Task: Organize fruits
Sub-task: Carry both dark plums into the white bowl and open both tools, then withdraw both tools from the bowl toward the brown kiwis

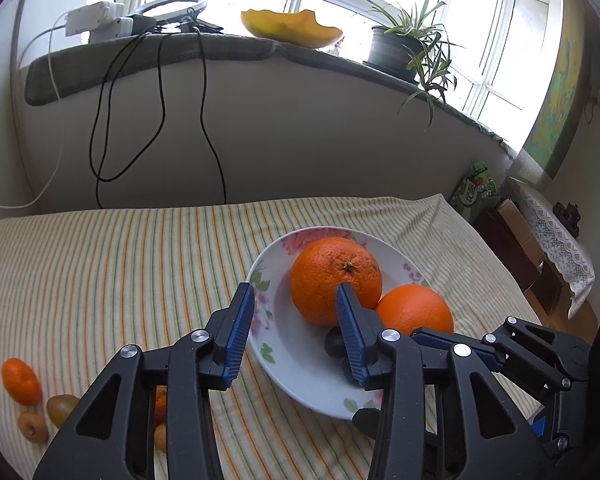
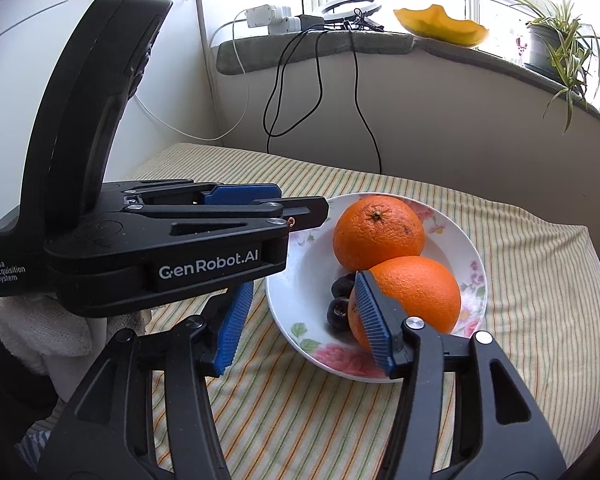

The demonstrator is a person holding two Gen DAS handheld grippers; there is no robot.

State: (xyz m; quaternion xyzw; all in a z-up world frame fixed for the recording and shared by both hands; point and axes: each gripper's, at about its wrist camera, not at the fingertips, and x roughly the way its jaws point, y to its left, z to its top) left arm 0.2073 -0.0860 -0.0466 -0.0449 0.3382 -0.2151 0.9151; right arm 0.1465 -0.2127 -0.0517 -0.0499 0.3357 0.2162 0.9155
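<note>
On the striped cloth's left edge lie a mandarin point(image 1: 21, 381) and kiwis point(image 1: 62, 409), not yet gathered; rightward, the left gripper point(image 1: 296, 330) and right gripper point(image 2: 300, 326) hover empty, fingers apart, over the floral plate point(image 1: 296, 384) holding two oranges point(image 1: 335, 280). Next, I judge, fetch the mandarin.

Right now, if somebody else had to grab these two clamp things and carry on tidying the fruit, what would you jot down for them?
Left gripper: open, empty, hovering at the near rim of the flowered plate.
Right gripper: open, empty, just in front of the same plate.
Done: two big oranges and a few small dark fruits sit in the plate.
Left: a small tangerine, a kiwi and a few small brownish or orange fruits lie on the striped cloth, to the left gripper's left. These probably go into the plate next.
</note>
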